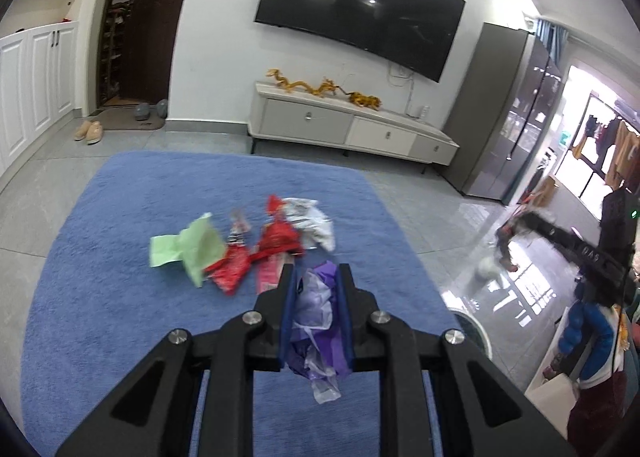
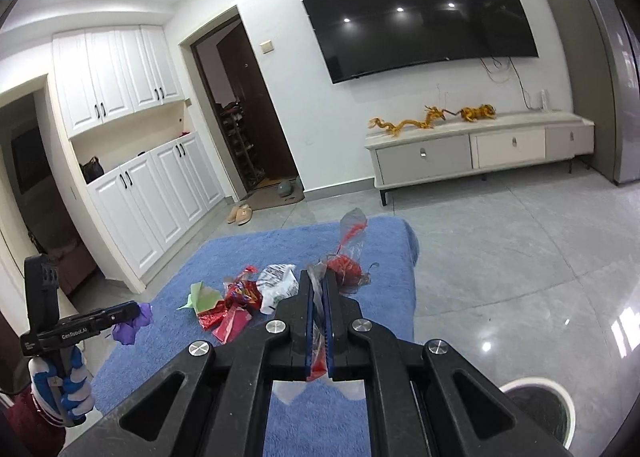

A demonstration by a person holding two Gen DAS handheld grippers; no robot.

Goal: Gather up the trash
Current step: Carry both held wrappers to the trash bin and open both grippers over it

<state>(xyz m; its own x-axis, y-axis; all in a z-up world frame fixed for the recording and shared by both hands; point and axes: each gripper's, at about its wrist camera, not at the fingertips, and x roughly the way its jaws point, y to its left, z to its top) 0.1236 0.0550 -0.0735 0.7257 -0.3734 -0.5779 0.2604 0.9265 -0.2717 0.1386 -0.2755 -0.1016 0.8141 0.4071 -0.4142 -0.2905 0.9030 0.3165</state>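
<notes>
1. Trash: a loose pile of wrappers (image 1: 256, 249) lies on the blue rug (image 1: 100, 297); it includes a green paper piece (image 1: 192, 249), red foil wrappers (image 1: 276, 237) and a white crumpled bag (image 1: 312, 221).
2. Left tongs (image 1: 316, 289): clamped on a purple plastic bag (image 1: 316, 329), lifted clear of the rug.
3. Right tongs (image 2: 319, 289): closed to a narrow gap on a clear wrapper with red contents (image 2: 348, 257), also lifted.
4. Receptacle: a round white-rimmed bin (image 2: 540, 409) stands on the tile floor just beside the rug's right edge.
5. Step in hand, as judged: carry both pieces to the bin.
6. Procedure: keep both tongs squeezed during transit, since thin film slips easily. Centre each piece over the bin opening before releasing. Release one side at a time so trailing film does not catch on the rim.
</notes>
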